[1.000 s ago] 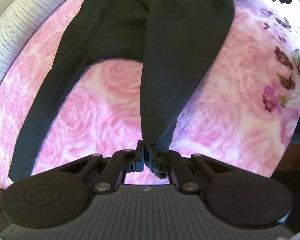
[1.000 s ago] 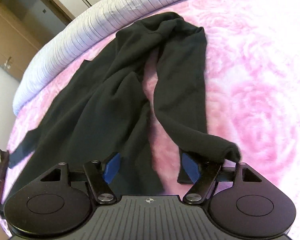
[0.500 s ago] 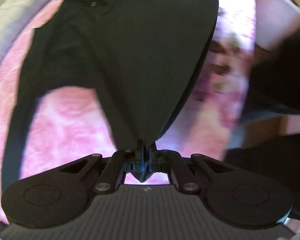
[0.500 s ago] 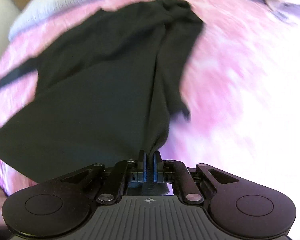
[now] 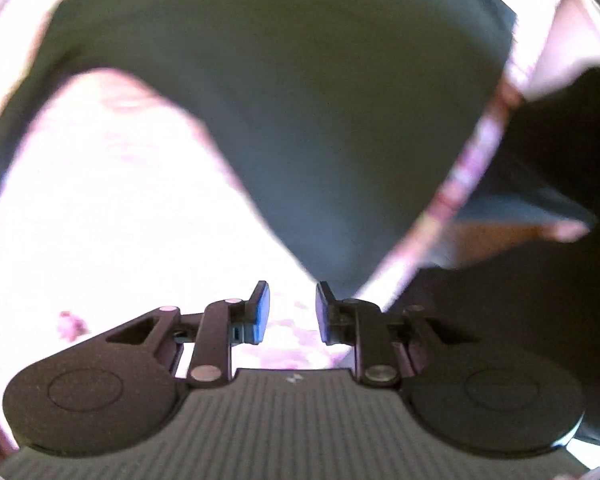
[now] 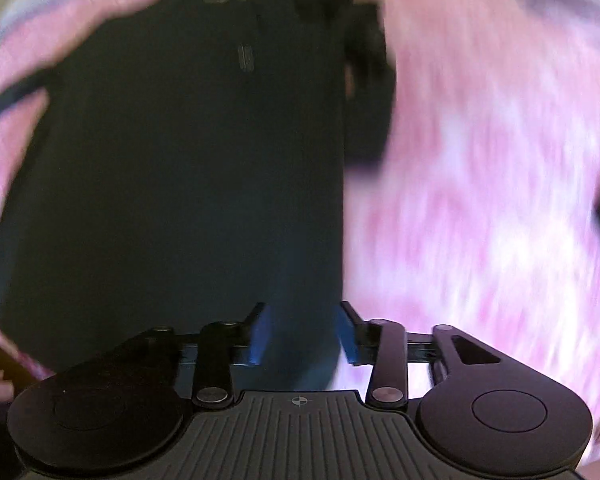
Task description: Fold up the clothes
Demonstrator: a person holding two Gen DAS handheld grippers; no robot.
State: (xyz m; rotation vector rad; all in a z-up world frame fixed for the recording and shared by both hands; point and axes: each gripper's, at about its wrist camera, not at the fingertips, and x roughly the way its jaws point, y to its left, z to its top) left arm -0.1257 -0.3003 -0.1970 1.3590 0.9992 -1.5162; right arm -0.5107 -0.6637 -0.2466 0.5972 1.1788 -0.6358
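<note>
Nearest in the left wrist view, the left gripper (image 5: 288, 312) is pointed down and its jaws are opening; the blue pads (image 5: 260, 312) are spread apart, and only pink cover is seen in the gap between them. The lower tip of the black, soft-knit garment (image 5: 300, 100) is seen just above the right finger, but no pinch on it is shown. Beyond, the garment is spread wide over the pink rose-patterned bed cover (image 5: 112, 208), with a curved edge at the left. To the right, a dark blurred mass is seen past the edge of the cover; what it is cannot be told.

In the right wrist view, the right gripper (image 6: 303, 334) is also opening, its pads parted. Dark cloth of the garment (image 6: 180, 160) is seen in the gap, yet it is not pressed by the pads. Further off, the garment is laid flat on the pink cover (image 6: 480, 160), which fills the blurred right side.
</note>
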